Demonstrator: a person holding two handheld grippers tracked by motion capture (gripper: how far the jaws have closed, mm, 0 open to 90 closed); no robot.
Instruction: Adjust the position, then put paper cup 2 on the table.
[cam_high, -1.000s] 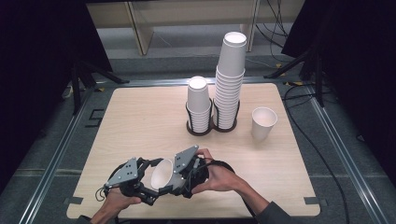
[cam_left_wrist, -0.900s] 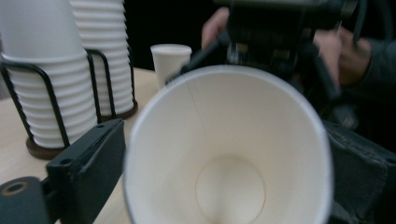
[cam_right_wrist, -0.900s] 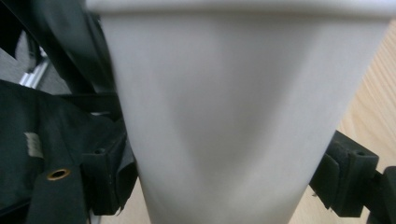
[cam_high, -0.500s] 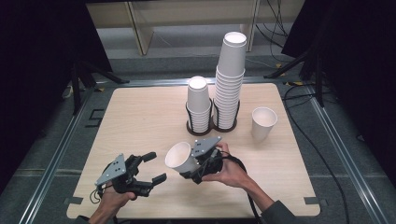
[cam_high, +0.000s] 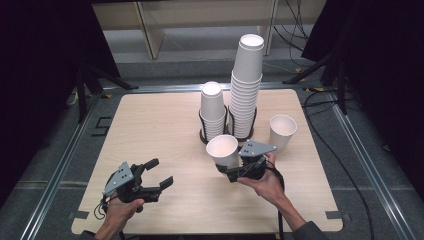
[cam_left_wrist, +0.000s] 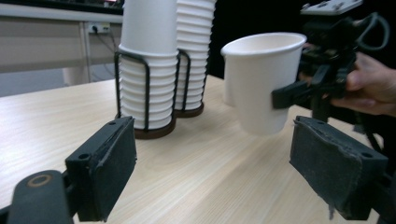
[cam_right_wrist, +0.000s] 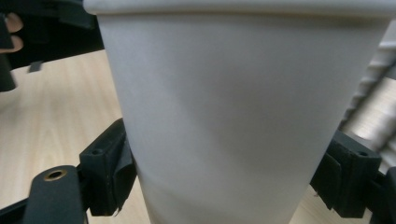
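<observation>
High view shows the right hand-held gripper (cam_high: 231, 170) clenched on a white paper cup (cam_high: 223, 151), which it holds upright above the desk (cam_high: 150, 130), just in front of the two wire racks of stacked cups. The short stack (cam_high: 212, 111) stands left of the tall stack (cam_high: 246, 85), and a single cup (cam_high: 282, 131) stands on the desk to their right. Right gripper view has the cup (cam_right_wrist: 233, 116) squeezed between both pads. The left hand-held gripper (cam_high: 159, 173) sits low at the near left of the desk, released, its jaws spread wide with nothing between them. Left gripper view looks past its own pads (cam_left_wrist: 109, 168) to the held cup (cam_left_wrist: 261, 81), clear of the desk surface.
</observation>
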